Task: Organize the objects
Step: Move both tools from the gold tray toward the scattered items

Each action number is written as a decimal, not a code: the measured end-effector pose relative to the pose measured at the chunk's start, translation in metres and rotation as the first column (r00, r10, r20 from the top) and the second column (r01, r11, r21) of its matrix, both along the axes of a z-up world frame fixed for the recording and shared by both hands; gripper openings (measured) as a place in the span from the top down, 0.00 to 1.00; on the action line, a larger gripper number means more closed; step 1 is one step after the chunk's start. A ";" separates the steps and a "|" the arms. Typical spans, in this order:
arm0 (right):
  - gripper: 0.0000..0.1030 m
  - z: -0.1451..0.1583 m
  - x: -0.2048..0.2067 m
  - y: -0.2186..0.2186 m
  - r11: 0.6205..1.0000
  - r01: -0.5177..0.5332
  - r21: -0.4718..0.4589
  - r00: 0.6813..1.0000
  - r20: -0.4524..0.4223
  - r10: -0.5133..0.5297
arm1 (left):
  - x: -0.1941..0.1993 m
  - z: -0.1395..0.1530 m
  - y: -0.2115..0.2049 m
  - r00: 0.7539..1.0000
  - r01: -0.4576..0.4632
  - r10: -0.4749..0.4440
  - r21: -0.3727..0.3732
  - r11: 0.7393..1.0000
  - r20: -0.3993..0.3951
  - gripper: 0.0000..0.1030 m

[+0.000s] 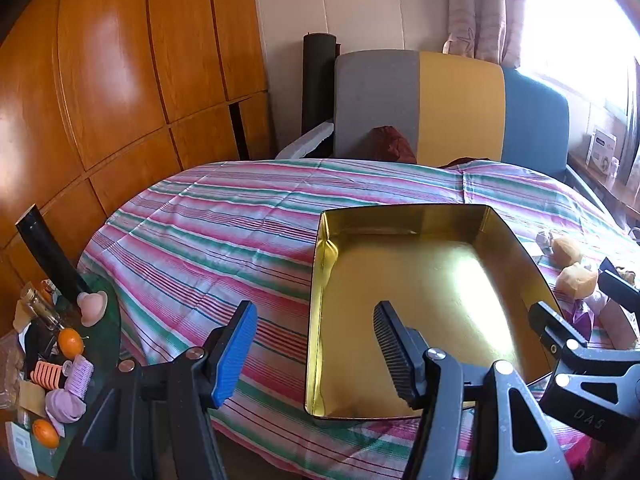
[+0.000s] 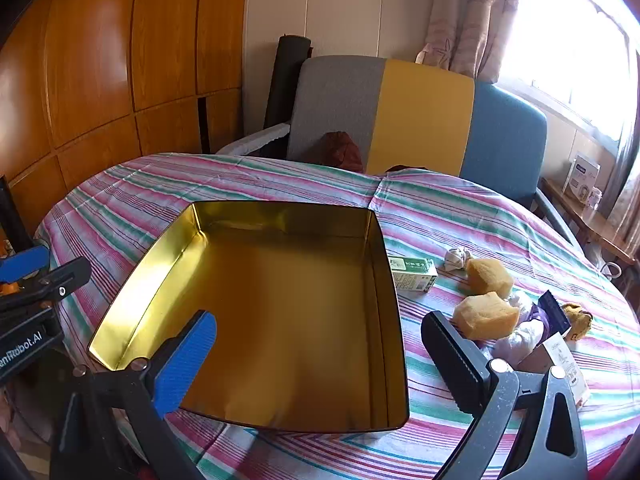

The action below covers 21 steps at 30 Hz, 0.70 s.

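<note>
An empty gold tin box (image 2: 280,320) sits on the striped tablecloth; it also shows in the left wrist view (image 1: 420,312). Right of it lie two yellow sponge pieces (image 2: 486,314), a small green-and-white carton (image 2: 412,274), a crumpled white wad (image 2: 458,258), white and purple wrappers (image 2: 528,326) and a brown pastry (image 2: 578,320). My right gripper (image 2: 320,360) is open and empty over the tin's near edge. My left gripper (image 1: 316,348) is open and empty over the tin's near left corner.
A grey, yellow and blue sofa back (image 2: 400,116) stands behind the table. A side table (image 1: 108,312) at the left holds oranges (image 1: 70,342), hair rollers, a black tube and small items. Wooden cabinets (image 1: 120,80) line the left wall.
</note>
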State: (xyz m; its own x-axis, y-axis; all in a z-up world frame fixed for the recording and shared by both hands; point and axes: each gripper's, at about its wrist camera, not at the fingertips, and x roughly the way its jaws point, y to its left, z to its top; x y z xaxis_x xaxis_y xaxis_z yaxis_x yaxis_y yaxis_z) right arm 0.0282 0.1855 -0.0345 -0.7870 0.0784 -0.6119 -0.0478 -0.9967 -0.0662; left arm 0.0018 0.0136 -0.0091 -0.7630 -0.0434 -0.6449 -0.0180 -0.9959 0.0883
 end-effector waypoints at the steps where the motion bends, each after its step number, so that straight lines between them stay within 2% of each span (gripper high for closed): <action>1: 0.00 0.001 0.000 0.000 1.000 -0.001 0.001 1.000 -0.001 0.001 | 0.001 0.000 0.000 1.000 0.002 -0.002 0.000 1.000 0.001 0.40; 8: 0.00 0.010 0.005 0.013 1.000 -0.007 0.009 1.000 -0.008 0.007 | 0.002 0.001 0.006 0.999 0.031 -0.031 0.000 1.000 0.011 0.40; 15: 0.00 0.026 0.009 0.039 0.999 0.000 0.043 1.000 -0.021 0.001 | -0.001 -0.006 0.016 0.989 0.114 -0.120 0.066 0.991 0.087 0.40; 21: 0.00 0.037 0.014 0.064 0.997 0.031 0.064 0.999 -0.036 -0.029 | 0.002 -0.010 0.031 0.983 0.154 -0.157 0.041 0.987 0.092 0.40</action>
